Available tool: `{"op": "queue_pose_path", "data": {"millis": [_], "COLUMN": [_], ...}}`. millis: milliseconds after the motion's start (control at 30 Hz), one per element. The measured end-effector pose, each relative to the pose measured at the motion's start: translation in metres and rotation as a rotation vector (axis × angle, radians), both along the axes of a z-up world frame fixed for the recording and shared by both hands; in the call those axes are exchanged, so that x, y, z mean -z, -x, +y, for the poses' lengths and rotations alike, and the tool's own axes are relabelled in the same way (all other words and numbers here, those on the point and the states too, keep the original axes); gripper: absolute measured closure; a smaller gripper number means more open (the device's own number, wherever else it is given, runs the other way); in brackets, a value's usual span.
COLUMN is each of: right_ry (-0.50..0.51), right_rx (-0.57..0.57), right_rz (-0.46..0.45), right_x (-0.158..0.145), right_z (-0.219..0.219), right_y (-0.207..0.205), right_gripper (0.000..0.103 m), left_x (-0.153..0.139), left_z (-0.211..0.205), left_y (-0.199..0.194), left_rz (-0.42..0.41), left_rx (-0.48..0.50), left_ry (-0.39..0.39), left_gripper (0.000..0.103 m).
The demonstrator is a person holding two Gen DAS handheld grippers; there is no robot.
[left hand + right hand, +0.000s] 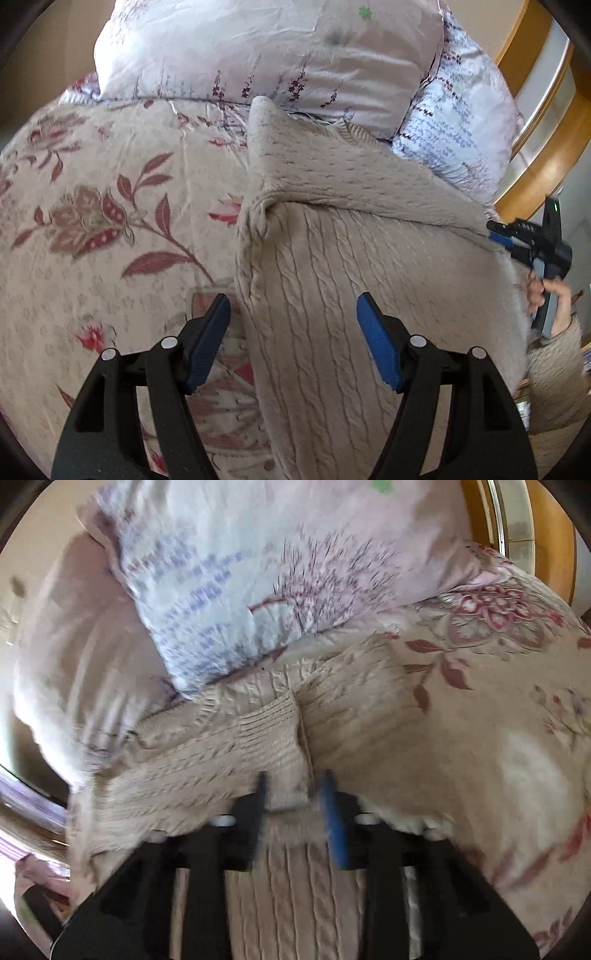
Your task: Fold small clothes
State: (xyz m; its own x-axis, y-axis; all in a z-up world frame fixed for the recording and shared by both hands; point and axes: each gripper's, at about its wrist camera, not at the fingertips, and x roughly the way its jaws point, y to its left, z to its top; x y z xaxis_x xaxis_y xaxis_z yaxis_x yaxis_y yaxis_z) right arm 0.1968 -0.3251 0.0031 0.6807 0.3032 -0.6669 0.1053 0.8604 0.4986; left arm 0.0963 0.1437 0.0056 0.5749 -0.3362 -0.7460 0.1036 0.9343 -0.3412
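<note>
folding looks underway: right hand-held gripper (293,797) pinches the beige cable-knit sweater (354,266) on the bed (92,221), left hand-held gripper (293,339) gaping, next gripping the near edge

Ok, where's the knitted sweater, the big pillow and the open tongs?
knitted sweater (332,266), left wrist view, on its cable-knit front panel.
big pillow (258,48), left wrist view, on its pale flowered cover.
left tongs (293,339), left wrist view, midway between the open blue-padded fingertips.
</note>
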Motion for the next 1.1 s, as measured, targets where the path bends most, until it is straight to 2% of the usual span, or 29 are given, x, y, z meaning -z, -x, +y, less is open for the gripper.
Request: {"op": "queue_pose_path", "data": {"millis": [33,133,267,467,567,800,933,1100], "right_ry": [-0.02,-0.061,-0.135,-0.17,-0.243,-0.368,-0.365,-0.293], "right_rx": [-0.011,-0.034,-0.051,-0.062,-0.106,-0.239,-0.309,-0.382], "right_rz": [-0.026,-0.037,-0.002,0.028,0.039,0.042,0.046,0.048], "right_x": [-0.004,-0.005,0.012,0.035,0.047,0.064,0.065,0.062], "right_z": [-0.008,-0.025,-0.048,-0.051,-0.048,-0.033,-0.023,-0.008], "right_y": [0.017,0.052,0.099,0.151,0.168,0.199,0.213,0.223], "right_gripper": [0.05,0.05,0.05,0.051,0.061,0.073,0.084,0.086], "left_x": [0.0,0.001,0.002,0.005,0.008,0.019,0.024,0.025], "left_z": [0.003,0.011,0.015,0.017,0.018,0.018,0.016,0.012], "left_y": [0.003,0.01,0.024,0.049,0.066,0.104,0.122,0.131], "left_rz": [0.002,0.006,0.002,-0.003,-0.004,0.011,0.03,0.041], "left_rx": [0.004,0.008,0.009,0.023,0.026,0.04,0.058,0.071], "left_ry": [0.034,0.105,0.156,0.217,0.26,0.375,0.418,0.402], "left_gripper": [0.032,0.032,0.034,0.041,0.046,0.063,0.067,0.072]}}
